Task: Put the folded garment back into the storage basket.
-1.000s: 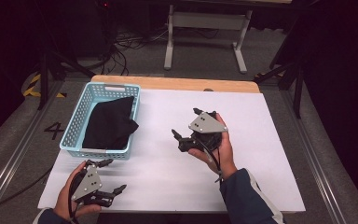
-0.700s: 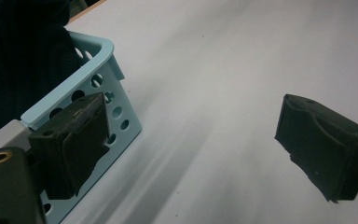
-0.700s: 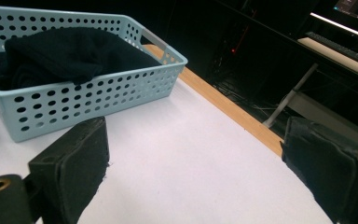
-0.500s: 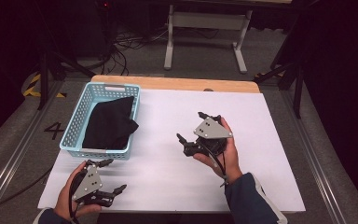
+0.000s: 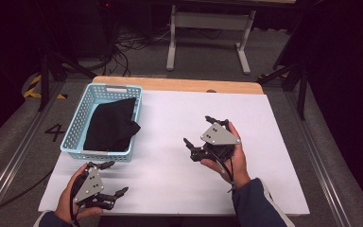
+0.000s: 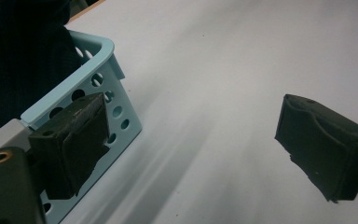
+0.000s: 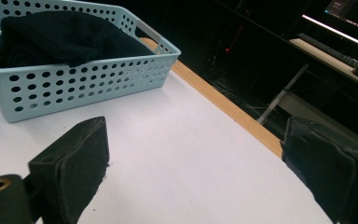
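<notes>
- Holding both grippers empty above the white table (image 5: 170,118), jaws spread wide, nothing between them in either gripper view.
- We see the left gripper (image 5: 111,179) low at the table's near left corner, just beside the near short wall of the blue basket (image 5: 75,127); in its own view that basket corner sits right behind one jaw.
- We see the right gripper (image 5: 199,134) lifted mid-table, toward the right, well apart from the basket, its jaws turned toward the basket; its view looks across bare tabletop to the basket's perforated side and the table's far wooden edge (image 5: 179,85).
- Black cloth (image 5: 111,125) lies bunched inside the basket, filling most of it, one fold lapping over the right rim. Neither gripper touches it.
- We judge the cloth is in the basket because the basket is its container, and the jaws stand wide because nothing is being held.
- We judge the left gripper is better placed for any reach into the basket; the right one would have to cross open table.
</notes>
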Demonstrator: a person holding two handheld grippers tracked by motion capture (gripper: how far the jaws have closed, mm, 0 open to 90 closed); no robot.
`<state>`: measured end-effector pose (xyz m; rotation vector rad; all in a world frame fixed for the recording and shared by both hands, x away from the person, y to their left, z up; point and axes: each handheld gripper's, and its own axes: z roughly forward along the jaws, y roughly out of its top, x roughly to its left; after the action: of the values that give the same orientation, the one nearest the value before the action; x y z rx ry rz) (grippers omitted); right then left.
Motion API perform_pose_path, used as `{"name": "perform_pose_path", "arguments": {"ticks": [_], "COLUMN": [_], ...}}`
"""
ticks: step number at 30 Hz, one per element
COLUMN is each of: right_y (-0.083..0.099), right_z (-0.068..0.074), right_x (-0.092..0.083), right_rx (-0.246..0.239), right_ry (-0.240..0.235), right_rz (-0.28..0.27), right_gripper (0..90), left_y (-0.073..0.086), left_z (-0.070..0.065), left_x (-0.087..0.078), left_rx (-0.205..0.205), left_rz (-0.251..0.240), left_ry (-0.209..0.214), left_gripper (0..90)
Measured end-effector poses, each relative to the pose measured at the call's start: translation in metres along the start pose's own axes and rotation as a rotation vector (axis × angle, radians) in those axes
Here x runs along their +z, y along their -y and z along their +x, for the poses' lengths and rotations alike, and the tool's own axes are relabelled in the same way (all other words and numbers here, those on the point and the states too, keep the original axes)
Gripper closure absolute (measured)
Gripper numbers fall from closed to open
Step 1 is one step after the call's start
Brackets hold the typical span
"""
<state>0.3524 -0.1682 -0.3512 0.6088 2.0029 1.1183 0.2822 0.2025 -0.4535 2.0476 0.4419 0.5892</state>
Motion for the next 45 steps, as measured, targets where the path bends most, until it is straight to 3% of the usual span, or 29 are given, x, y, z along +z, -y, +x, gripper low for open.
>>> {"name": "perform_pose_path", "arguments": {"ticks": [27,45], "right_y": [0.021,0.036], "right_z": [0.003,0.009], "right_x": [-0.013,-0.022], "right_rx": [-0.024,-0.068], "right_ry": [-0.004,-0.001], "right_rz": [0.007,0.021], "right_gripper": [8.1,8.1], "left_y": [0.000,0.000], "left_z": [0.000,0.000], "left_x": [0.000,0.000], "left_rx": [0.004,0.005], "left_rz": [0.006,0.006], "left_ry": [-0.002,0.003], "left_gripper": [10.4,10.4]}}
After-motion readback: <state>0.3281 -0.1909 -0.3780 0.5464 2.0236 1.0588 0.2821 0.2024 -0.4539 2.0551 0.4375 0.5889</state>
